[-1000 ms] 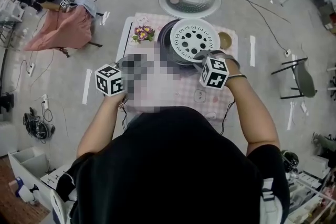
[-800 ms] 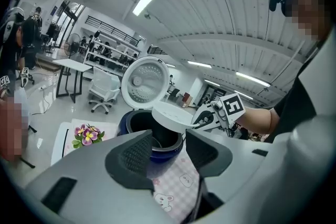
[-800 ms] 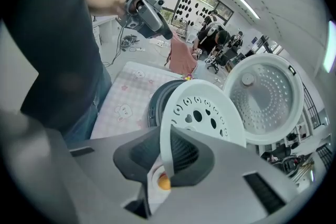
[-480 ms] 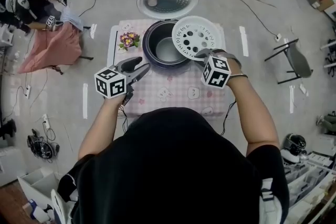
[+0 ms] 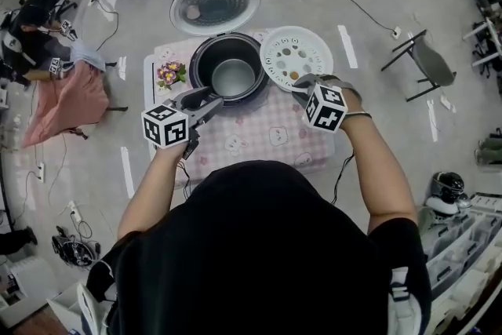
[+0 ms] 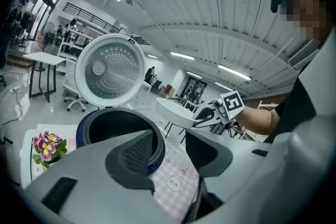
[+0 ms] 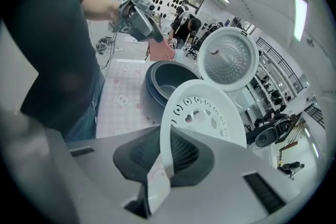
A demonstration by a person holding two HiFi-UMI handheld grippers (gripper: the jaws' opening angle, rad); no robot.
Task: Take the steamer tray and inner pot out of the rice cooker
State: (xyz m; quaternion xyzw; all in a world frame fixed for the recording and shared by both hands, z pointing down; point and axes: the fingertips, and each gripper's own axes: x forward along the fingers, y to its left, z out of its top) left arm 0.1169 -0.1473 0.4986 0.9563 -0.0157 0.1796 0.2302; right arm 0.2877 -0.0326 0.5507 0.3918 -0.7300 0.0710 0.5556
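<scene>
The steamer tray (image 5: 296,55) is out of the rice cooker (image 5: 205,82) and hangs in the air just to its right, over the far corner of the table (image 5: 259,139) with its checked cloth. The right gripper (image 5: 302,85) is clamped on the tray's near rim, pads pressing either side of the white edge. The inner pot (image 5: 234,78) sits inside the cooker, whose lid (image 5: 214,4) stands open behind. The left gripper (image 5: 209,103) hovers at the cooker's near side, jaws apart with nothing between them. A small pot of flowers (image 5: 169,75) stands left of the cooker.
</scene>
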